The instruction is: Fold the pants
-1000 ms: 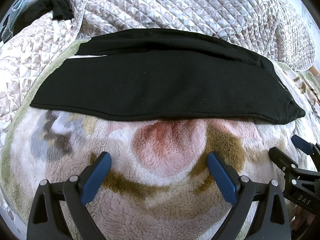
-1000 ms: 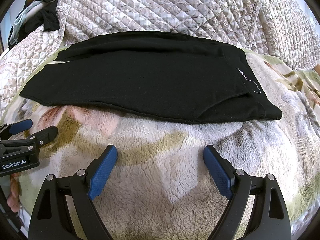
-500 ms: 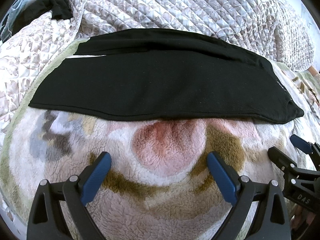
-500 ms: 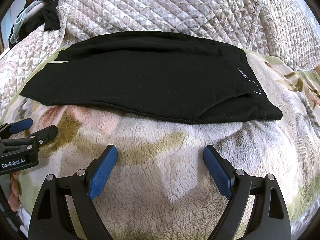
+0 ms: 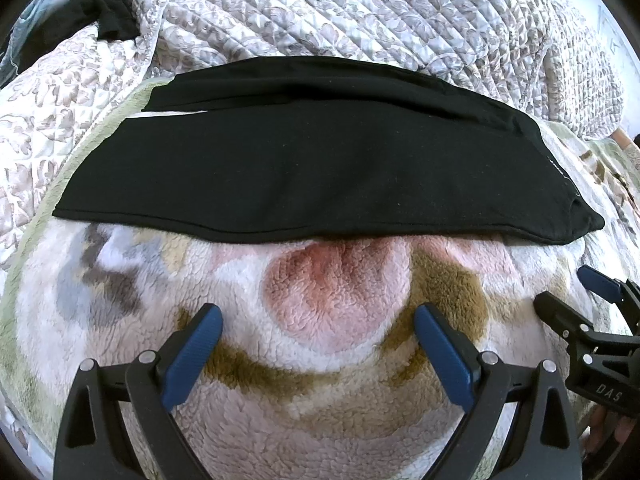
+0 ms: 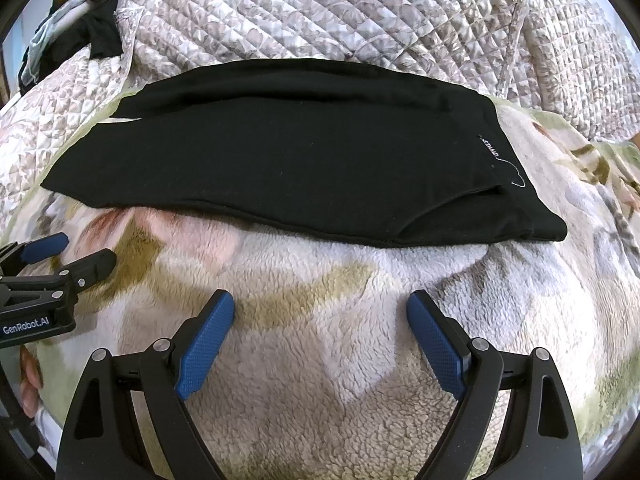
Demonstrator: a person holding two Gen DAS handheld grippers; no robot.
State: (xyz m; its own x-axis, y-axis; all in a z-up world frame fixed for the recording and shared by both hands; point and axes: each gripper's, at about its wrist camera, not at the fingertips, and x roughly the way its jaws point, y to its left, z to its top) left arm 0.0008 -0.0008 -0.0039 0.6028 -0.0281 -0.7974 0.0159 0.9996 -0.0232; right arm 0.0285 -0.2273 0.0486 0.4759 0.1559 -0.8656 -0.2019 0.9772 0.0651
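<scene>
You are working over a fluffy fleece blanket with pink, tan and grey blotches (image 5: 336,312), and the black knit pants (image 5: 320,168) lie flat across it as your landmark. Nearest you, short of the pants' near hem, your left gripper (image 5: 318,330) and right gripper (image 6: 320,316) both hover with their blue pads spread wide and nothing between them. The pants look already folded leg over leg, waistband with its small white lettered tag (image 6: 491,147) at the right end and cuffs at the left, so you seem to be between folds; the next move probably calls for pinching one end through both layers and carrying it over toward the other without dragging the lower layer. Beyond the pants, a quilted floral bedspread (image 6: 320,12) rises. A dark garment heap (image 5: 108,16) far left of the pants is too distorted to identify, and the pants' far edge is hard to read, black on black.
</scene>
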